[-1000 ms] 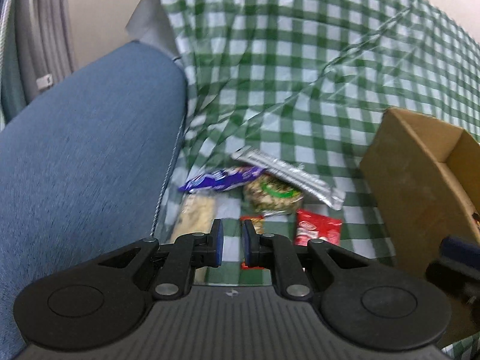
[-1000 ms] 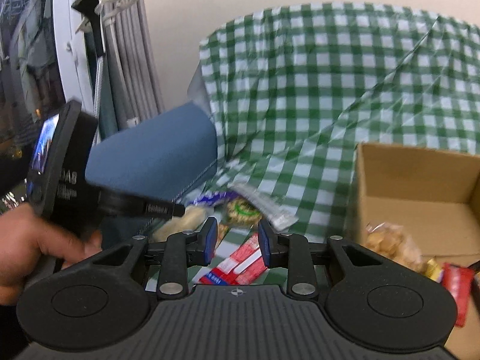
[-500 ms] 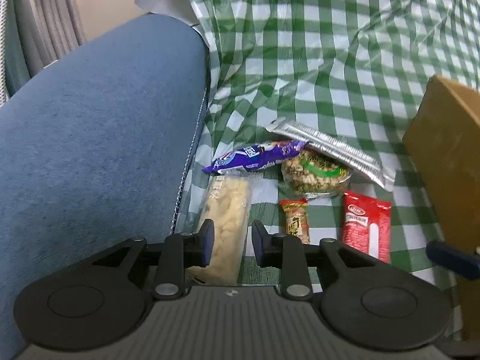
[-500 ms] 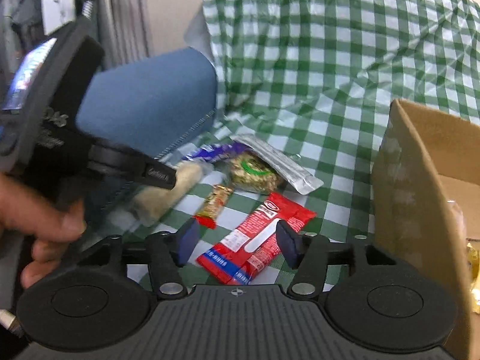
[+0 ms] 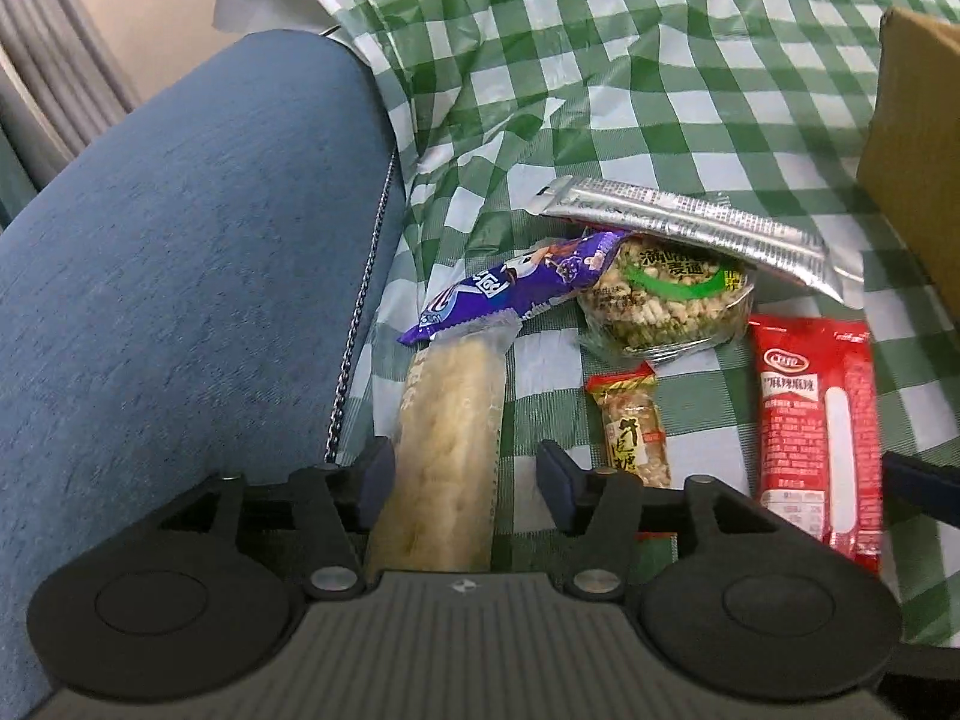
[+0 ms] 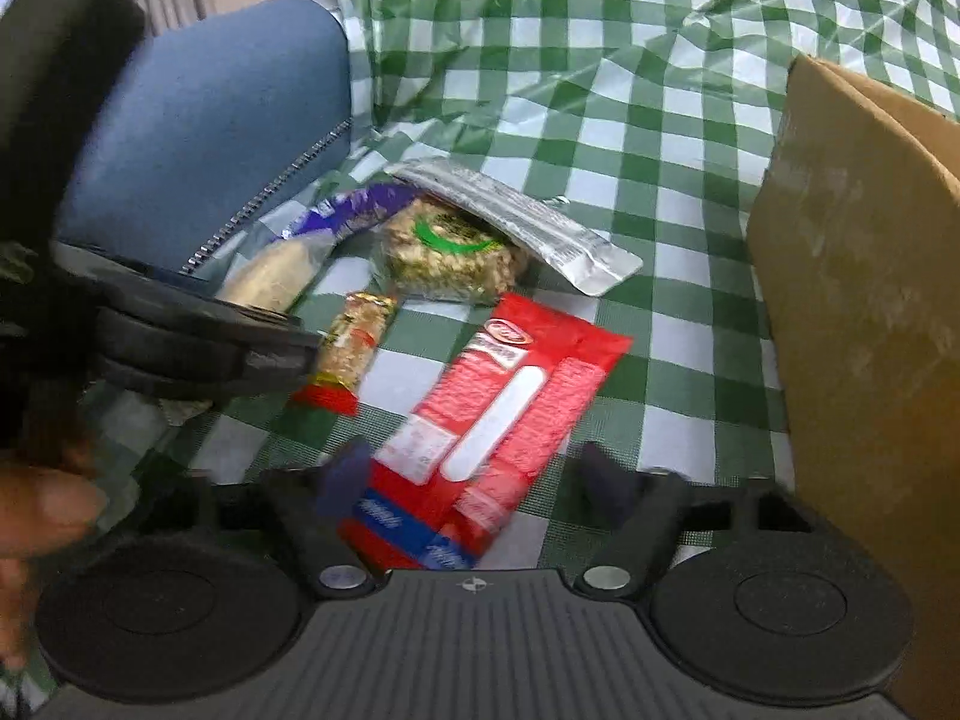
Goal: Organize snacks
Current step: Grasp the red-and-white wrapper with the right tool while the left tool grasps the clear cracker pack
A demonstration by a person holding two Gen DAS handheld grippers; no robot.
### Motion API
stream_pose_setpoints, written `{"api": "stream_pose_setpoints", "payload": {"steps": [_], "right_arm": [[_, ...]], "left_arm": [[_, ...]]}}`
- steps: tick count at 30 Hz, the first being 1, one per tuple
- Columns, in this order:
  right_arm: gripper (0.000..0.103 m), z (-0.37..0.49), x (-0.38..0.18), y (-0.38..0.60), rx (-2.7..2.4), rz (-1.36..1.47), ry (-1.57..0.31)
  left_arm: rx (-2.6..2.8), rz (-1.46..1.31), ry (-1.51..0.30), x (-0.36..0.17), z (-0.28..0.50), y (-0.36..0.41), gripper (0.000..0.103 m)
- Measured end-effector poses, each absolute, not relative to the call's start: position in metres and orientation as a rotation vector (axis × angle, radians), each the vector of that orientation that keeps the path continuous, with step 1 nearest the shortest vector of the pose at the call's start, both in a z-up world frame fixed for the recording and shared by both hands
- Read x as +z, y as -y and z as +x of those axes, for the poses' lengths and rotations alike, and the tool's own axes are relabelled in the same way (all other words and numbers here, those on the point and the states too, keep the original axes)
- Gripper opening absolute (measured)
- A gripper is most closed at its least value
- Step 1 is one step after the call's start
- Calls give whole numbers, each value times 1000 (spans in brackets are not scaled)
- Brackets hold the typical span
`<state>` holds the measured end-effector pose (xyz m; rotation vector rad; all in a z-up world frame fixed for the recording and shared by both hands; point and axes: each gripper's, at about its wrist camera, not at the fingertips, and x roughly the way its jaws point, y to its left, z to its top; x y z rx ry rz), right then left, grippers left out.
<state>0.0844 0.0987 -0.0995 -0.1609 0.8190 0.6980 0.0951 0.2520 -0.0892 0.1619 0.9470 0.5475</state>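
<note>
I see the green-and-white checked cloth [image 5: 660,90] filling most of both views, and the blue cushion [image 5: 180,270] taking up the left half of the left wrist frame, its zipper edge running down beside the snacks. The cardboard box [image 6: 864,300] stands along the right edge of the right wrist frame, its side wall just right of the pile. My left gripper [image 5: 465,474] sits at the bottom centre of its frame with its jaws about half open, having just been opening; the pale long cracker pack [image 5: 450,450] lies between them, and I cannot tell whether the left finger touches it, while the right finger stands clear. My right gripper [image 6: 474,480], blurred at the bottom centre of its frame, also stands about half open, its jaws having just eased in slightly, and the near end of the red snack packet [image 6: 510,408] lies between them without either finger pressing on it. The silver stick pack [image 5: 690,228] lies slantwise at the top of the pile, over the clear pack of green-banded puffed snack [image 5: 666,306]. The purple wrapper [image 5: 516,285] rests across the far end of the cracker pack. The small nut bar [image 5: 633,426] lies in the centre between the cracker pack and the red packet. At the lower left of the right wrist frame, a hand [image 6: 42,510] grips the left tool.
</note>
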Motion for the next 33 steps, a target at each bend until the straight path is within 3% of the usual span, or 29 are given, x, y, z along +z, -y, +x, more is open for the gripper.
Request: {"api": "stream_pose_setpoints", "payload": {"steps": [2, 5, 7, 9, 12, 14, 16, 17, 21, 27, 29, 30, 31, 33], "right_arm": [[54, 82, -97, -96, 704, -168, -806], [34, 84, -97, -90, 696, -168, -806], [22, 85, -96, -87, 695, -160, -807], [17, 85, -94, -85, 696, -156, -803], [17, 84, -93, -83, 693, -157, -795], [22, 84, -93, -83, 704, -139, -801], [71, 86, -96, -86, 725, -131, -818], [78, 86, -98, -88, 725, -131, -817], [86, 84, -104, -99, 724, -167, -797], [88, 87, -106, -107, 709, -210, -782], [82, 87, -105, -107, 702, -225, -782], [72, 87, -104, -106, 708, -224, -782], [56, 87, -103, -105, 715, -225, -777], [40, 87, -100, -103, 725, -225, -773]], "left_arm": [[549, 162, -943, -89, 96, -253, 58], [547, 171, -943, -91, 96, -253, 58], [550, 172, -945, -90, 96, -254, 49], [566, 194, -948, -89, 94, -253, 42], [553, 196, -948, -87, 92, -252, 40], [544, 170, -936, -83, 89, -254, 39], [533, 134, -915, -76, 85, -255, 38], [530, 128, -904, -73, 84, -254, 38], [505, 76, -861, -60, 80, -253, 38], [469, -9, -852, -54, 75, -257, 38], [464, -18, -849, -53, 75, -256, 38], [462, -22, -847, -52, 75, -256, 38], [458, -25, -844, -52, 74, -255, 38], [446, -33, -837, -49, 72, -253, 38]]}}
